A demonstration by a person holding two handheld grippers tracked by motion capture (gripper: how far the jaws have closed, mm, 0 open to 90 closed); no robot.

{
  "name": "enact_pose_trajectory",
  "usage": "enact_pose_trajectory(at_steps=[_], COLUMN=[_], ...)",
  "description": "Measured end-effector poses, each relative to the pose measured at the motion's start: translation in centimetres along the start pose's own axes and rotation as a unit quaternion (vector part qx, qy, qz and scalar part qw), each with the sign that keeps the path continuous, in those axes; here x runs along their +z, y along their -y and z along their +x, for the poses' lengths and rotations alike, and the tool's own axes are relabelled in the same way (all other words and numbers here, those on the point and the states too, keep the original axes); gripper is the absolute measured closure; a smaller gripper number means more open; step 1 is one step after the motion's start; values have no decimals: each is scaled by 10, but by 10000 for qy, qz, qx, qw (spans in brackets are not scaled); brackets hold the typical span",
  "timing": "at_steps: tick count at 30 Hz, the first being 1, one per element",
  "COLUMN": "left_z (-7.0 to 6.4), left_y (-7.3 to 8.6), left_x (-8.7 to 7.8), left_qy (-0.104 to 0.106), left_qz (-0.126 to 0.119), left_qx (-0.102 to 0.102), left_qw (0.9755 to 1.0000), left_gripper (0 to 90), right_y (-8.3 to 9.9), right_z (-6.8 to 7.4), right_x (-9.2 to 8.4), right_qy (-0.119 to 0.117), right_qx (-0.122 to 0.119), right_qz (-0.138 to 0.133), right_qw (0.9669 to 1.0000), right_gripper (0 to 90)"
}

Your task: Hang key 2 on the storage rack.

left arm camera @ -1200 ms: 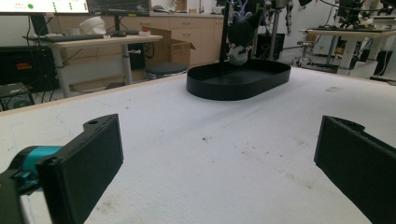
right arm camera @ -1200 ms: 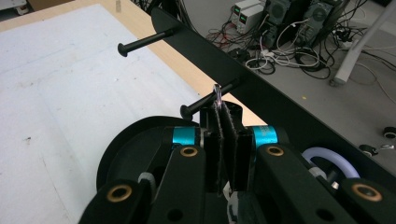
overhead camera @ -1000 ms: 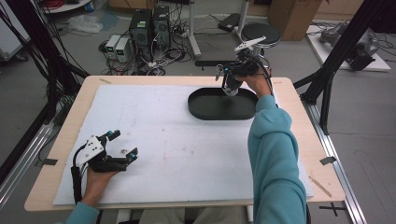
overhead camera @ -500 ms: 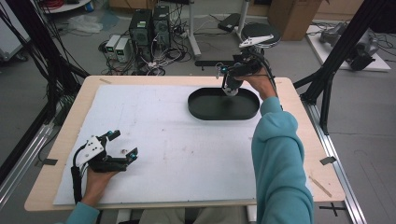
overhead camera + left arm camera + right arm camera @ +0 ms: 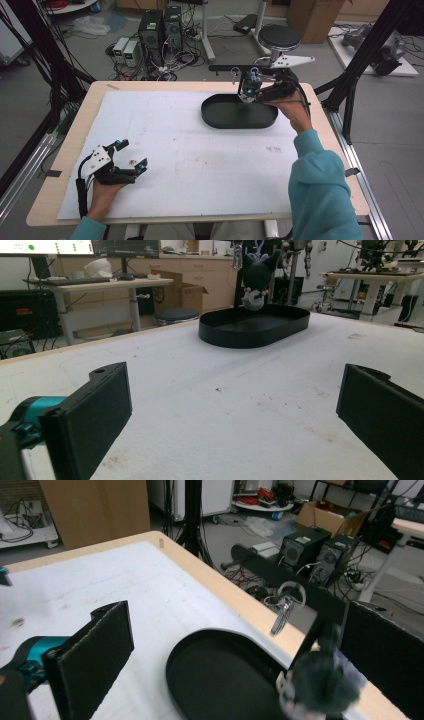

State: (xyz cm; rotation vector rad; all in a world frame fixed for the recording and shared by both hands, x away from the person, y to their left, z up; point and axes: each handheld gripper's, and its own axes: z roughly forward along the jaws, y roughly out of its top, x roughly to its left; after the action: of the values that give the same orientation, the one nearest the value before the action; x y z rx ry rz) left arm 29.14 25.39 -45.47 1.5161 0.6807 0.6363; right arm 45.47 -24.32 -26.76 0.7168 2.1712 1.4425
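Observation:
A dark plush toy [image 5: 320,687] with pointed ears and a pale face [image 5: 255,282] is in the air just over the black oval tray [image 5: 220,117], blurred in the right gripper view. A metal key ring [image 5: 284,615] trails above it. My right gripper [image 5: 250,85] hovers over the tray's far rim. Its jaws have just been opening and now stand wide, with the toy loose between them near the right jaw. My left gripper [image 5: 133,153] rests open on the white mat at the front left, nothing between its jaws.
The tray [image 5: 240,337] sits at the far right of the white mat [image 5: 190,150] on a wooden table. Beyond the far edge are computer towers [image 5: 160,25], cables and a round stool [image 5: 279,36]. Black frame posts stand at both sides.
The right hand has shifted a little to the right along the tray's far rim. The left hand and its gripper have stayed where they were.

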Motion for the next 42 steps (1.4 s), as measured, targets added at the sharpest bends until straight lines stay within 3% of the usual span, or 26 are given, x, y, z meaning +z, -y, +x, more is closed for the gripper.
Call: enact_pose_trajectory(at_steps=[9, 14, 17, 22, 26, 30, 35, 42], left_z=[-1, -1, -1, -1, -2, -2, -2, -2], left_y=[0, 0, 0, 1, 1, 1, 1, 1], left_x=[0, -1, -1, -1, -3, -4, -4, -4], left_qy=[-20, -3, -10, -19, -58, -68, -68, -82], left_qz=[-19, -46, -60, -76, -157, -171, -154, -145], left_qx=[7, 37, 21, 28, 65, 94, 88, 87], left_qw=[10000, 10000, 10000, 10000, 9998, 9998, 9998, 9998], left_gripper=[17, 17, 17, 17, 17, 17, 17, 17], right_y=[48, 92, 119, 154, 178, 197, 216, 226], right_z=[39, 62, 72, 80, 83, 86, 87, 88], right_x=[-48, -73, -83, -89, -87, -87, -87, -83], right_qy=[292, 495, 640, 764, 928, 936, 990, 987], right_qx=[47, 122, 202, 367, 340, 376, 571, 575], right_qz=[-700, -1111, -1217, -1215, -1213, -1303, -1300, -1326], right_qw=[9971, 9925, 9903, 9890, 9877, 9863, 9849, 9846], right_gripper=[5, 5, 5, 5, 5, 5, 5, 5])
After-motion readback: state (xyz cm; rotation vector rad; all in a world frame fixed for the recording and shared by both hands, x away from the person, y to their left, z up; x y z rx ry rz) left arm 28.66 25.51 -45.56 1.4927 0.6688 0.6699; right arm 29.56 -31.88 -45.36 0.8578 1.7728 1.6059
